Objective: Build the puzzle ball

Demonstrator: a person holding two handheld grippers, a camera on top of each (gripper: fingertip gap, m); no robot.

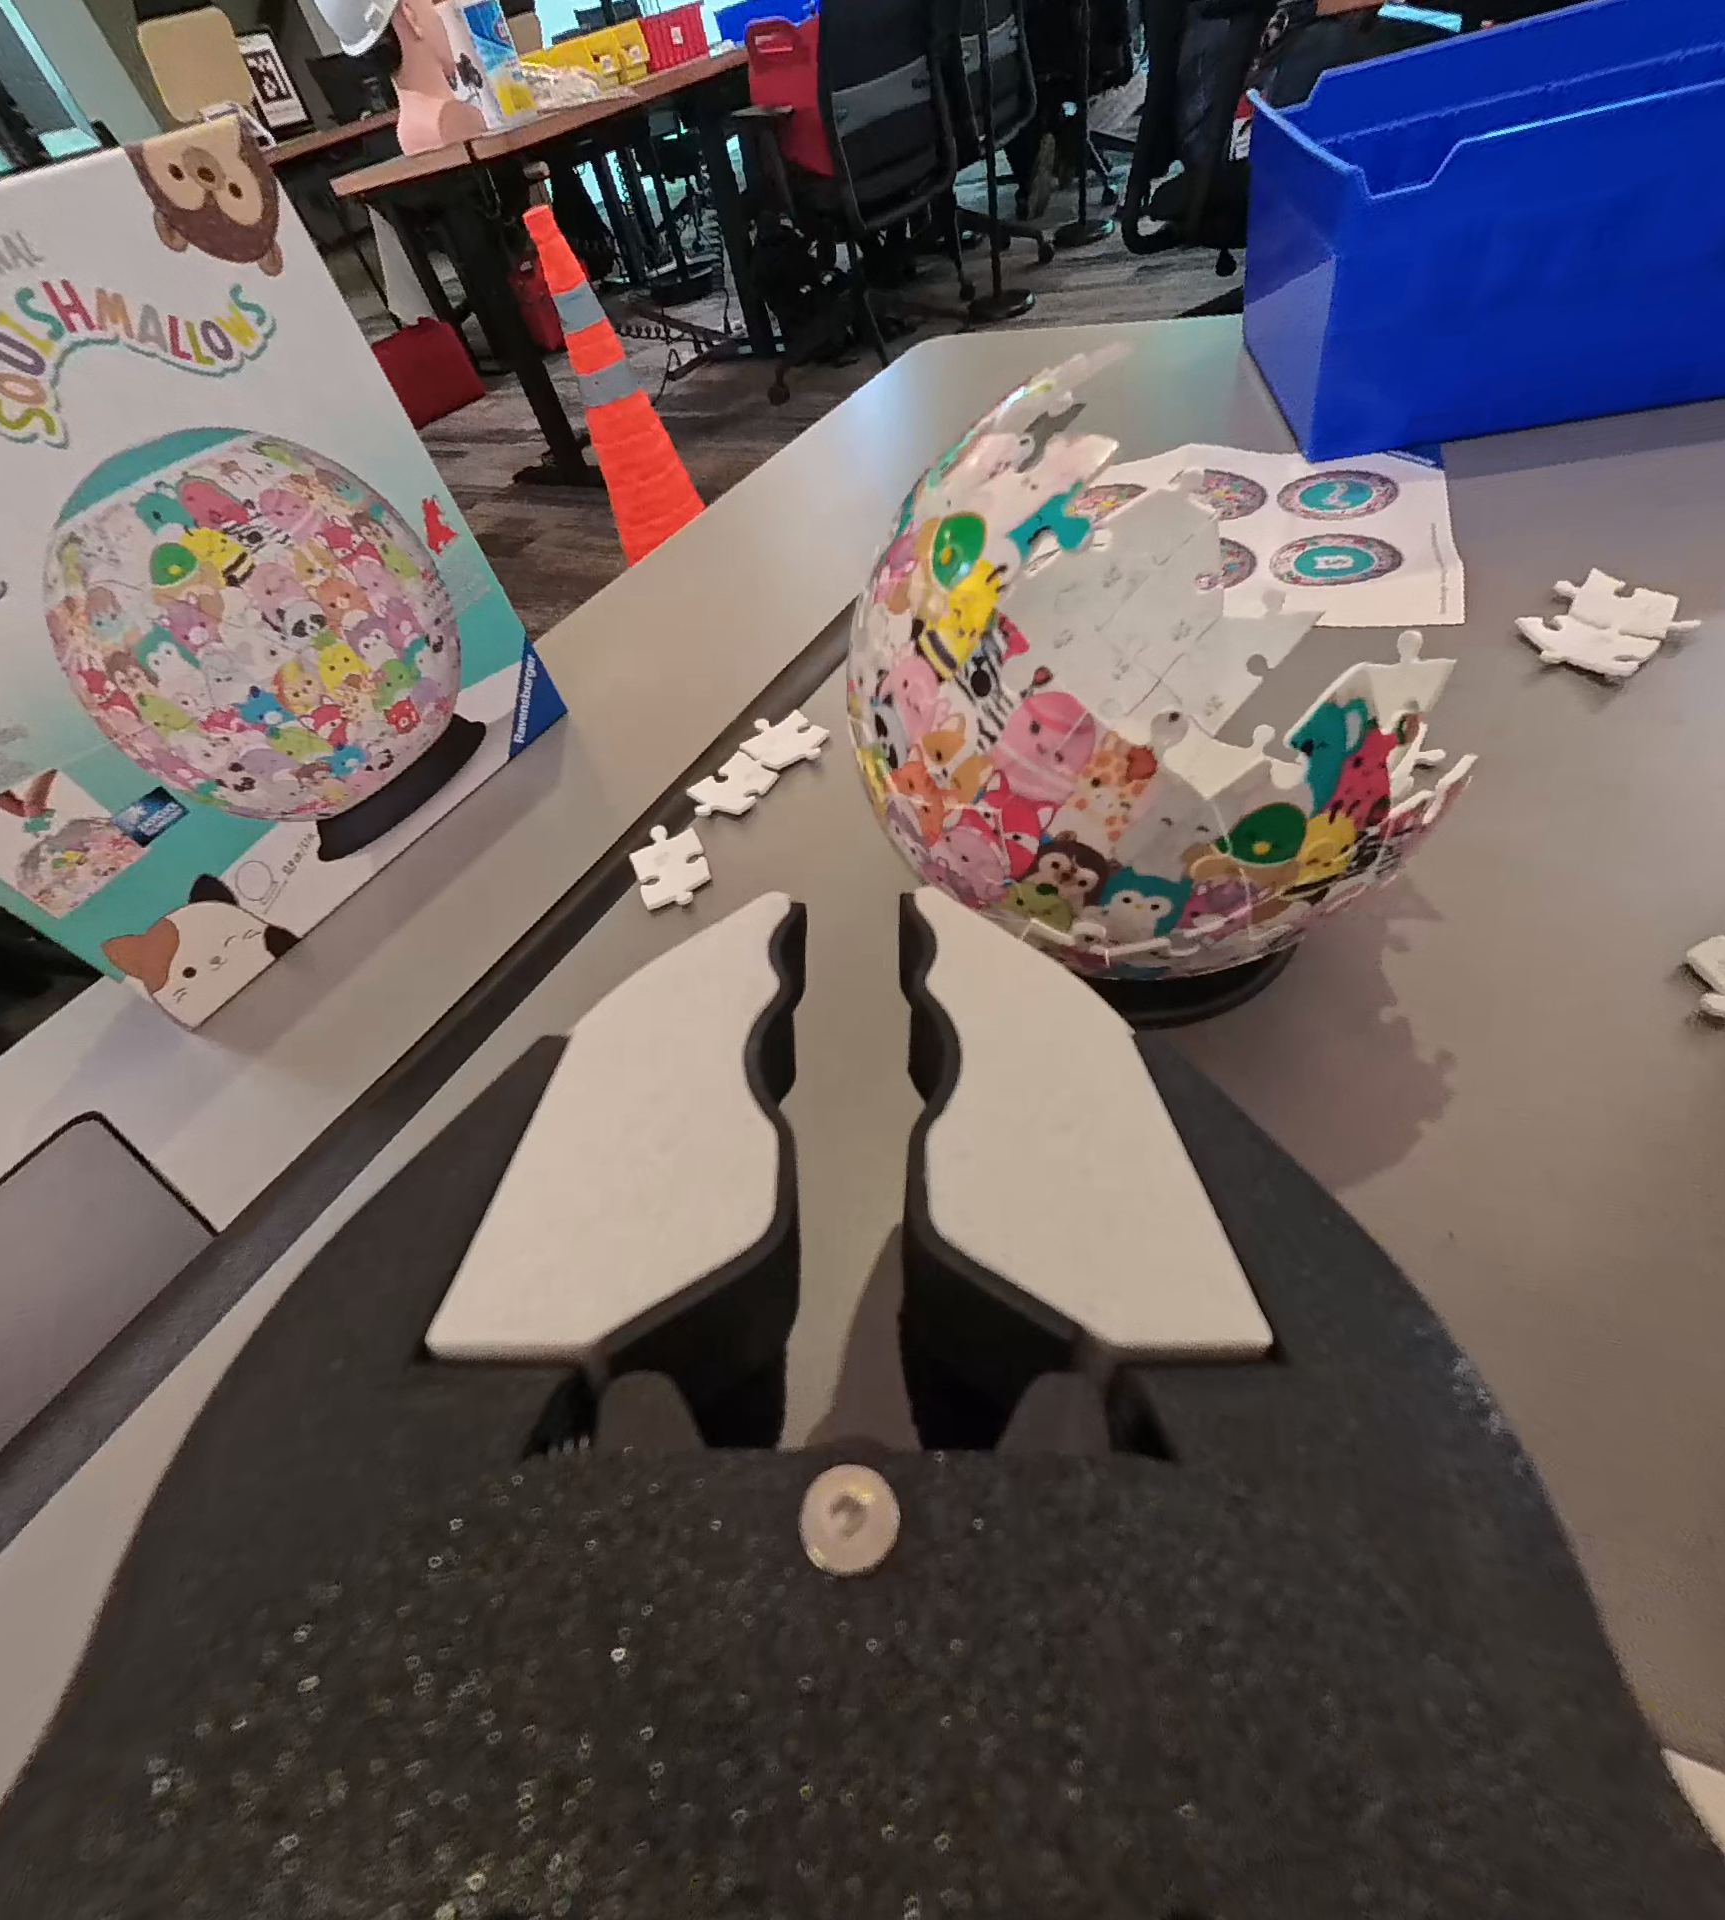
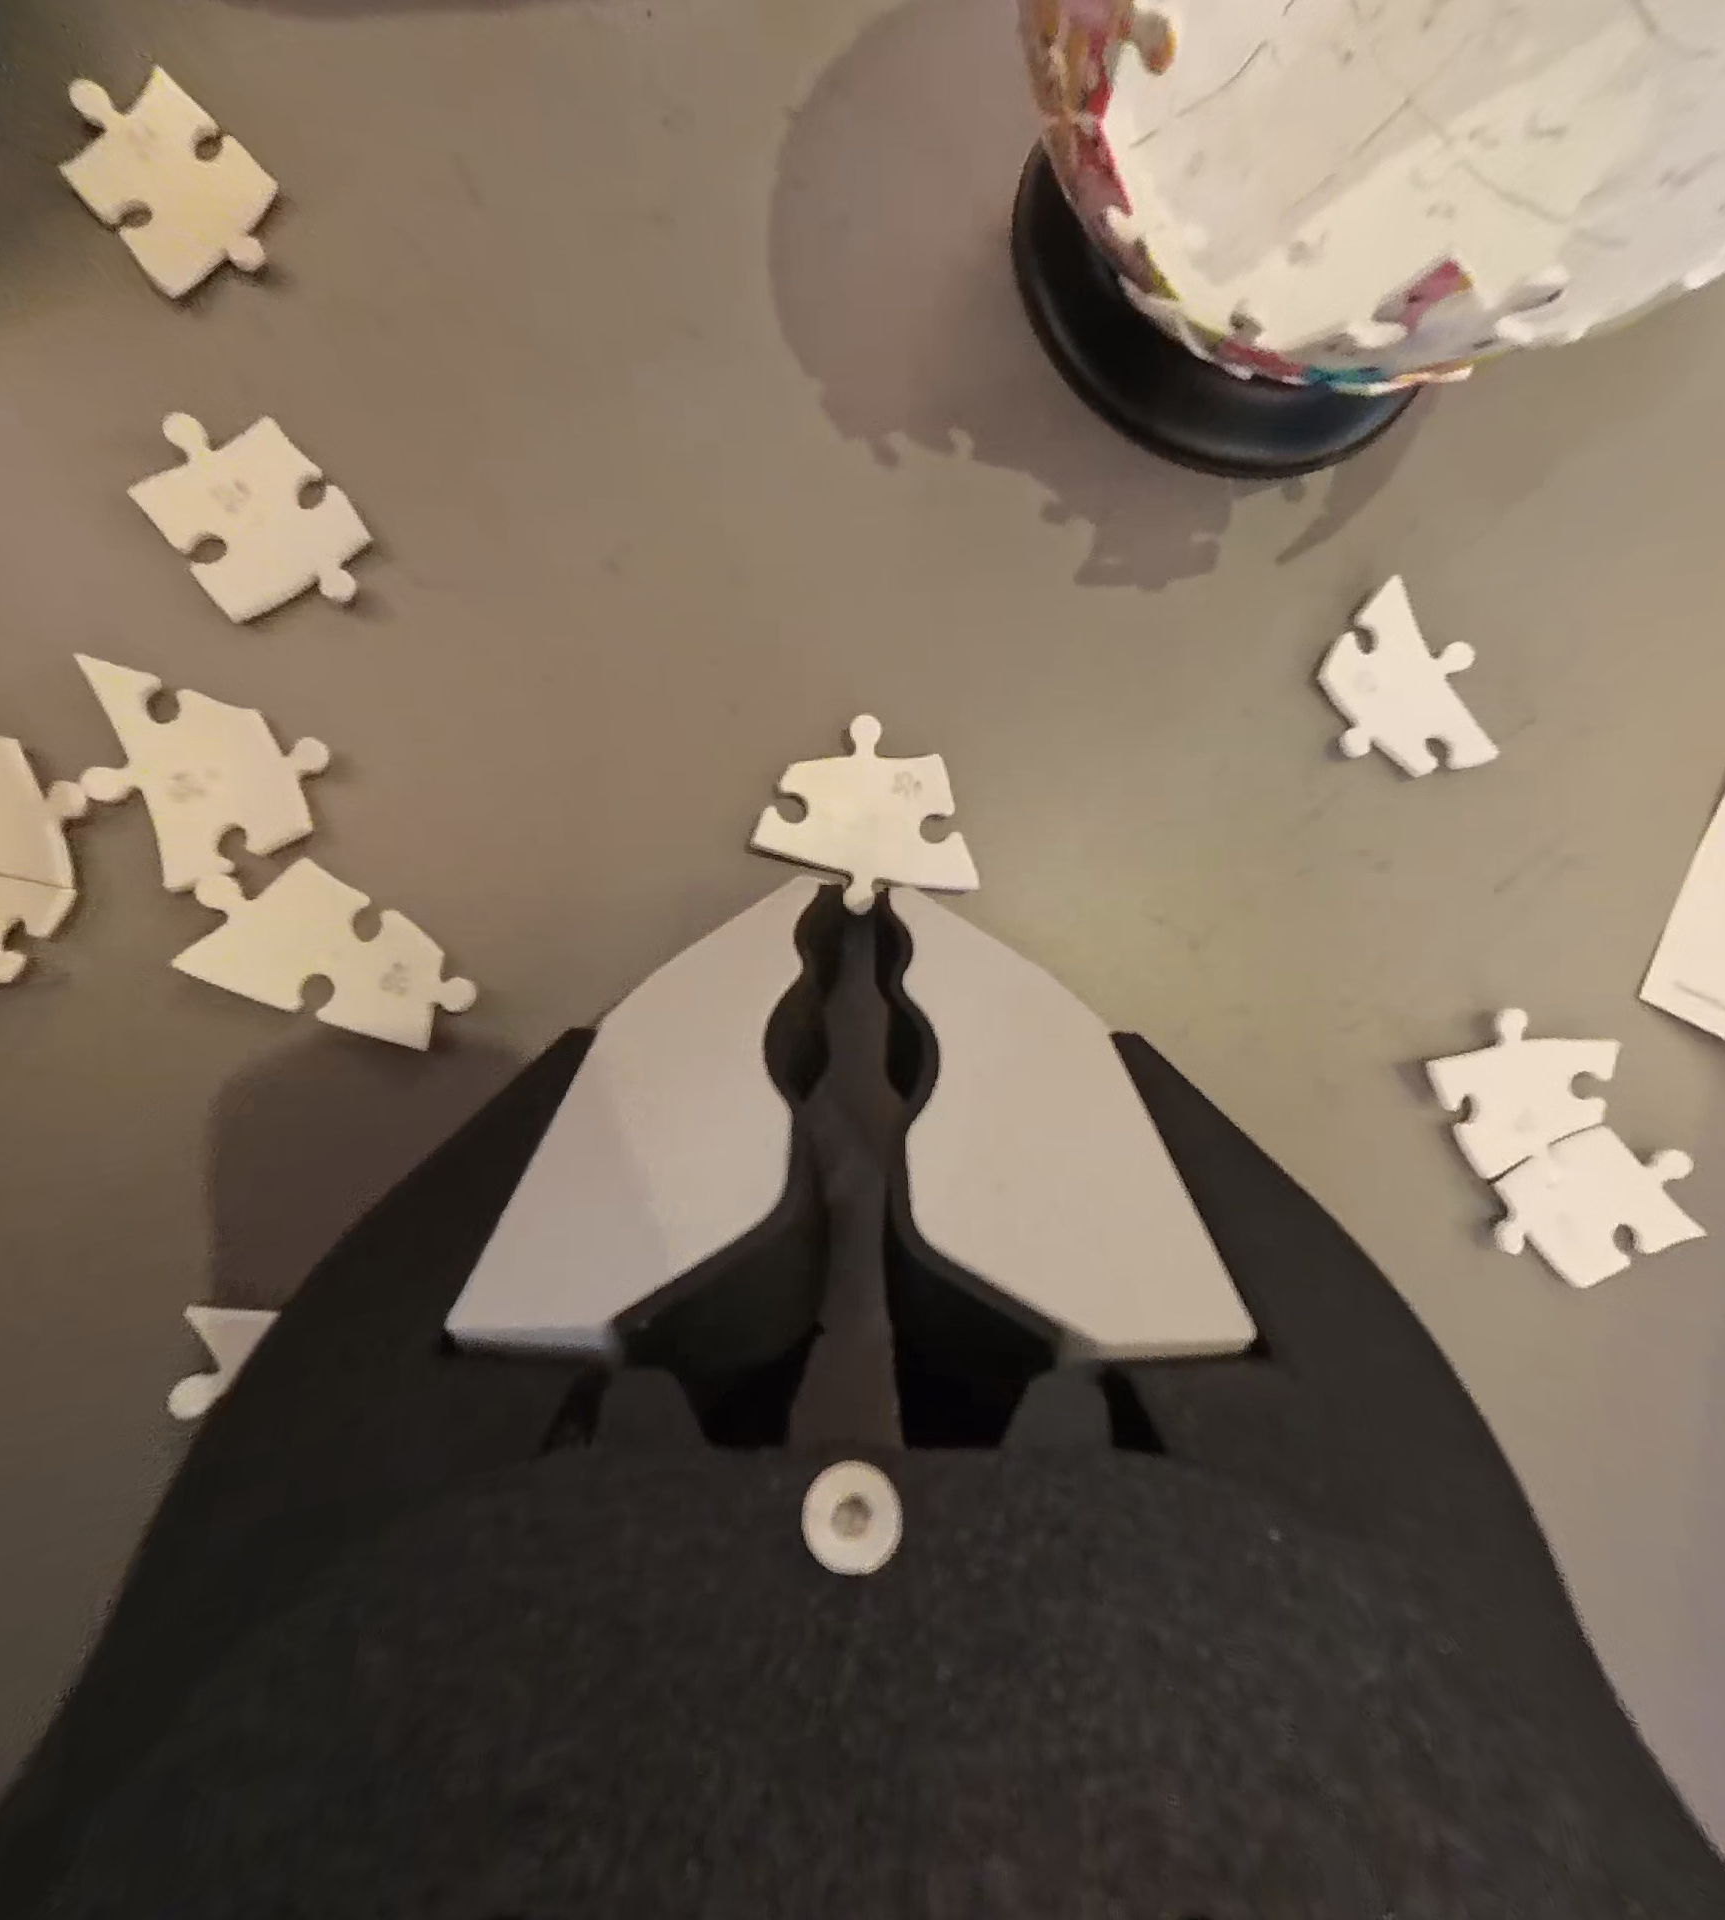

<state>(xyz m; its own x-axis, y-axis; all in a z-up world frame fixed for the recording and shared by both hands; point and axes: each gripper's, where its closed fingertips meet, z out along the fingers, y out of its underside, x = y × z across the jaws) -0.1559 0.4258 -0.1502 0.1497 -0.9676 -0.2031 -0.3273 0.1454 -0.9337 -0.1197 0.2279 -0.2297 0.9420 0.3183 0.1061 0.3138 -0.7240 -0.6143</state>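
A: Grey tabletop (image 2: 577, 364); half-built colourful puzzle ball (image 1: 1097, 727) on black stand (image 2: 1128, 343), white loose piece (image 2: 863, 821) just below it.

B: Right gripper (image 2: 860, 899) pinches that piece's tab (thin, light, stiff; edge grip). Left gripper (image 1: 853, 914) parted, empty.

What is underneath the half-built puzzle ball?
The puzzle ball sits on a round black stand, which rests on the grey table. The ball covers the stand's top, so how it seats there cannot be seen.

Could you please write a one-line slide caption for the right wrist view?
Right tool pinching a white puzzle piece by its tab above the grey table, near the half-built puzzle ball.
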